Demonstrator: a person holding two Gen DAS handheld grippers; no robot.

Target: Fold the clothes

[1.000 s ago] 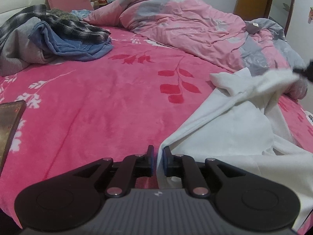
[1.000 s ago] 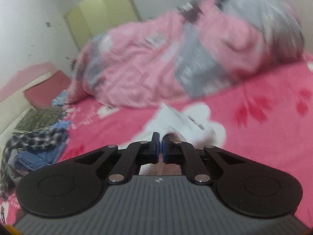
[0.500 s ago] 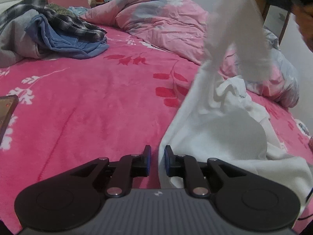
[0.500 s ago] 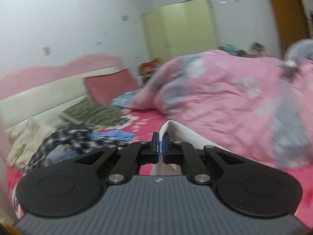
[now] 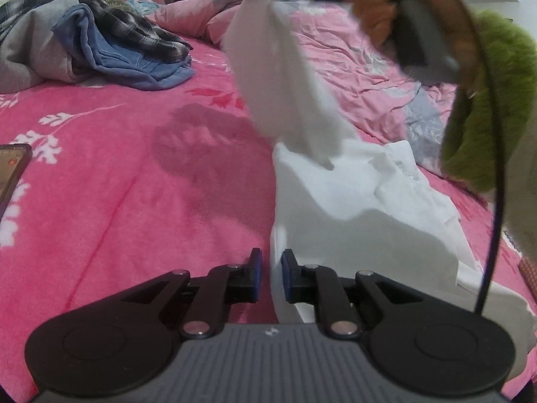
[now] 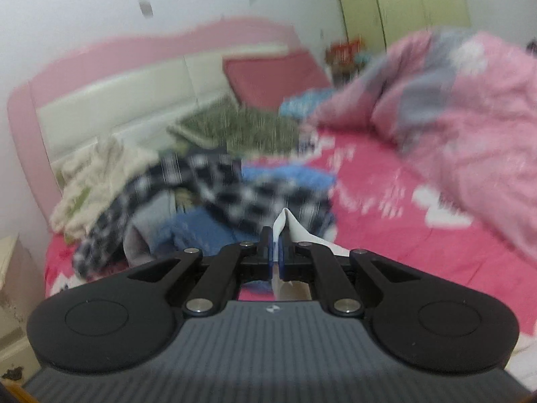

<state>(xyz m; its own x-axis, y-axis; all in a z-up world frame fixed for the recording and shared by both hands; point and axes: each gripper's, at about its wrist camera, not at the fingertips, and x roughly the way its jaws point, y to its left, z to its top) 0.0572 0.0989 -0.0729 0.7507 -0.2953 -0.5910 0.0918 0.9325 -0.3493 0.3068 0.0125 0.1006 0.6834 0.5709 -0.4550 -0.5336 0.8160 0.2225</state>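
White shirt (image 5: 339,181) lies on the pink bed (image 5: 117,184); right gripper (image 6: 277,252) clamps its raised end; left gripper (image 5: 270,270) pinches the near edge; a hard tug could slip it free.

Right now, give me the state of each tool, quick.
Left tool: closed on the near edge of the white garment.
Right tool: closed on a lifted fold of the same white garment.

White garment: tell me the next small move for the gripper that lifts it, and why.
Probably carry the right gripper across and lower the lifted end onto the rest. Its jaws pinch the white garment, which hangs in the air, while the left gripper pins the near edge on the pink bedspread.
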